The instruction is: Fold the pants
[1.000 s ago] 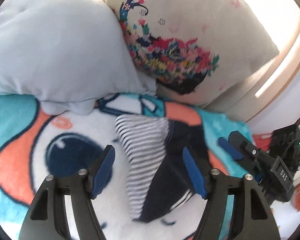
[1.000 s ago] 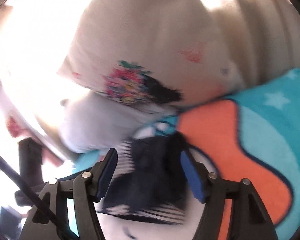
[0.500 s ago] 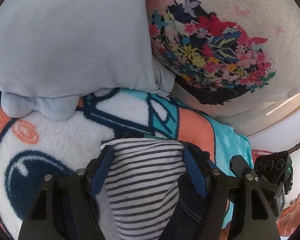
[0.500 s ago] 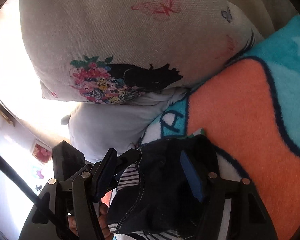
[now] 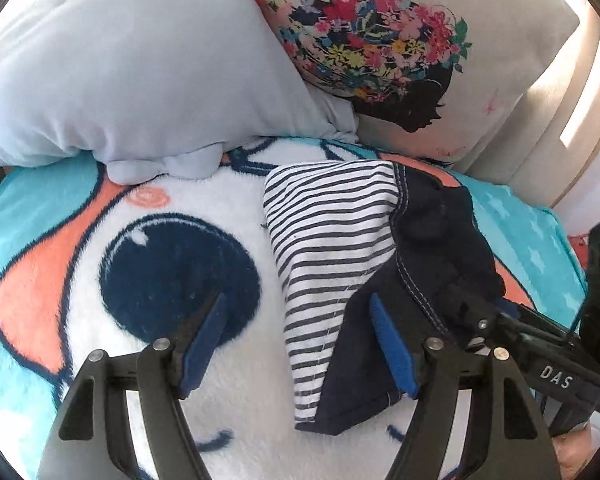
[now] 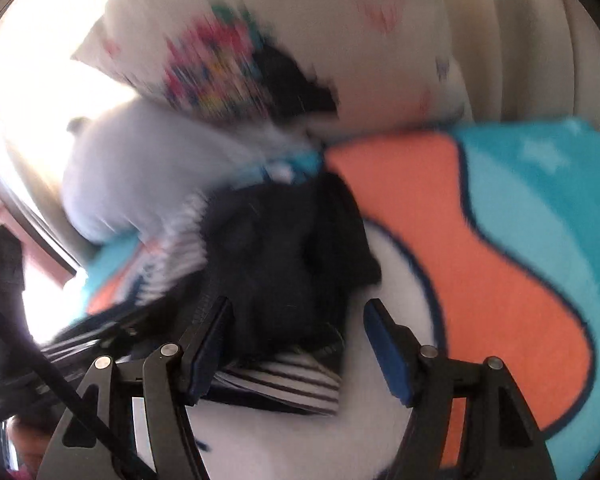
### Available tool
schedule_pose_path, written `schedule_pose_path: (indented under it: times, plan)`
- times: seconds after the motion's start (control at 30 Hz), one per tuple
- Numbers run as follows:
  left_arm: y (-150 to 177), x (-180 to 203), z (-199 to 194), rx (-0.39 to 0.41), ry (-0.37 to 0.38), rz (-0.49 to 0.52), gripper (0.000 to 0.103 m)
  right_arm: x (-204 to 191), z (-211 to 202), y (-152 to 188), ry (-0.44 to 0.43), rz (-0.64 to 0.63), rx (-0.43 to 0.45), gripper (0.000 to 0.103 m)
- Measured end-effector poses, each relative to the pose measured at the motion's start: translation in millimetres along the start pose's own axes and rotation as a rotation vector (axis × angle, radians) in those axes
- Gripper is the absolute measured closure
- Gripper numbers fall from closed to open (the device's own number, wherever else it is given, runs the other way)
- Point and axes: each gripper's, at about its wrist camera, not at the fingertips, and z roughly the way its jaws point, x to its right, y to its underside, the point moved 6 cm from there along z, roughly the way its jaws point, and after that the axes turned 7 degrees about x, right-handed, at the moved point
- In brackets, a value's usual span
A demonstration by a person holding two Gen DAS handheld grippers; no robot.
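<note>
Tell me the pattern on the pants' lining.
White with thin dark stripes on the pants; clearest in the left wrist view.

Both of the 2 cameras ride low behind their own blue-padded fingers, looking forward and down at a bed from close range. The left wrist view faces the headboard end, over the fleece blanket [image 5: 80, 208] toward the grey pillow [image 5: 132, 64] and floral cushion [image 5: 400, 52]. The right wrist view, blurred, comes in from the other side, angled leftward. They share the bundled pants [image 5: 364, 248] [image 6: 284, 256], both pillows and the blanket.
</note>
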Motion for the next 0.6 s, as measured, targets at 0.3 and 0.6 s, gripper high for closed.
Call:
schedule_pose_path:
  times: [0.3,0.6]
  plan:
    - [24,-2,-55,0.114,-0.080,0.000,0.021,-20,-64,14,0.075,-0.072,0.187,0.018]
    - [59,-2,-105,0.305,-0.329,0.097,0.011,1,-98,73,0.254,-0.069,0.209,0.017]
